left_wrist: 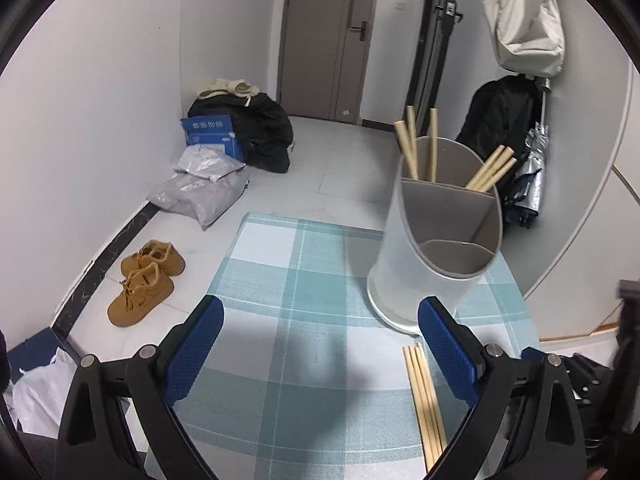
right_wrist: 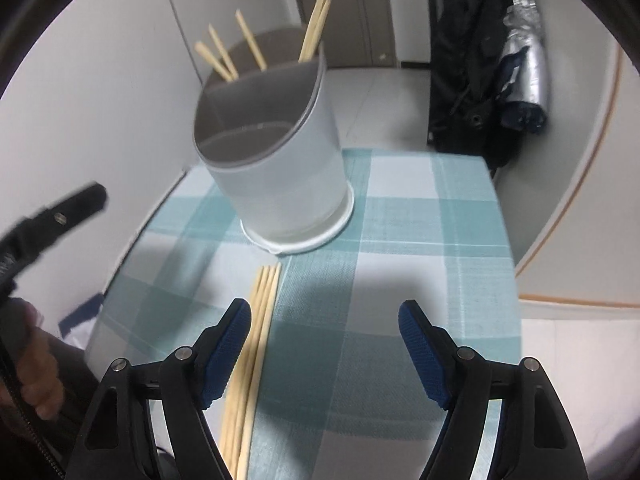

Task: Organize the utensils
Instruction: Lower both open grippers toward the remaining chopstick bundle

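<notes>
The near ends of the loose bundle of pale wooden chopsticks (right_wrist: 256,344) run out of frame below both cameras, and in the right wrist view the left-hand blue pad covers part of the bundle. The floor of the white cylindrical utensil holder with grey inner dividers (right_wrist: 280,168) cannot be seen; only the upper lengths of the chopsticks standing in its rear compartments (left_wrist: 452,160) show. The front compartment's contents cannot be made out.

The right gripper (right_wrist: 325,320) has its fingers spread wide and holds nothing. The bundle lies on the teal-and-white checked tablecloth (right_wrist: 400,240) just inside its left finger, pointing ahead toward the holder's base, which stands forward and slightly left.

The left gripper (left_wrist: 320,320) is likewise spread wide and unloaded. The holder (left_wrist: 436,248) stands ahead, just beyond its right fingertip; the bundle (left_wrist: 424,396) lies beside that finger's inner face.
</notes>
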A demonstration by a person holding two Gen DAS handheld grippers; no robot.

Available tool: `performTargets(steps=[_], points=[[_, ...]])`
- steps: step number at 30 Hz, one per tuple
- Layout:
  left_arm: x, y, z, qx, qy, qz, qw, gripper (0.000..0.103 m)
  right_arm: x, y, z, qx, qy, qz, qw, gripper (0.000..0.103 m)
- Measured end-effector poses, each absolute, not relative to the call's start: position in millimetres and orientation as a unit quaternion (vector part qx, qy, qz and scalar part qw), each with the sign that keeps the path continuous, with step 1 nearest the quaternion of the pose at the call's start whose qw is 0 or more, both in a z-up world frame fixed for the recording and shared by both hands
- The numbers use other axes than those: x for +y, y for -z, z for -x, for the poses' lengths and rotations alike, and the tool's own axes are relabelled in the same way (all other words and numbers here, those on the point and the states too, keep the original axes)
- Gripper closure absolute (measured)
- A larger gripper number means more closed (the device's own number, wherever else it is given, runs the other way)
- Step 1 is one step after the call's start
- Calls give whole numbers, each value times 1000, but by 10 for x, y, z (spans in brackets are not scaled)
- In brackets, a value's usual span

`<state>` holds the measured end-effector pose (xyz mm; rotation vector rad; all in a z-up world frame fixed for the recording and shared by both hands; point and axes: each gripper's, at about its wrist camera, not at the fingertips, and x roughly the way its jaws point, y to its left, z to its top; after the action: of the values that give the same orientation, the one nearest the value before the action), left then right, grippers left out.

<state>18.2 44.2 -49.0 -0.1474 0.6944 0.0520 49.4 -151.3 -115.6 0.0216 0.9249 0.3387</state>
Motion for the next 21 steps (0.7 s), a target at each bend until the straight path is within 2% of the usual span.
performTargets(steps=[10, 13, 16, 21], points=[[733, 582, -301, 378, -33, 123, 917, 8, -1215, 1485, -754, 491, -170, 21, 854, 49], [750, 603, -324, 386, -43, 129, 912, 8, -1147, 1523, -761, 499, -171, 38, 849, 57], [733, 596, -326, 387, -43, 123, 913, 8, -1092, 1522, -760, 501, -164, 59, 848, 59], [781, 591, -327, 388, -47, 129, 911, 8, -1056, 1501, -771, 511, -158, 65, 842, 69]])
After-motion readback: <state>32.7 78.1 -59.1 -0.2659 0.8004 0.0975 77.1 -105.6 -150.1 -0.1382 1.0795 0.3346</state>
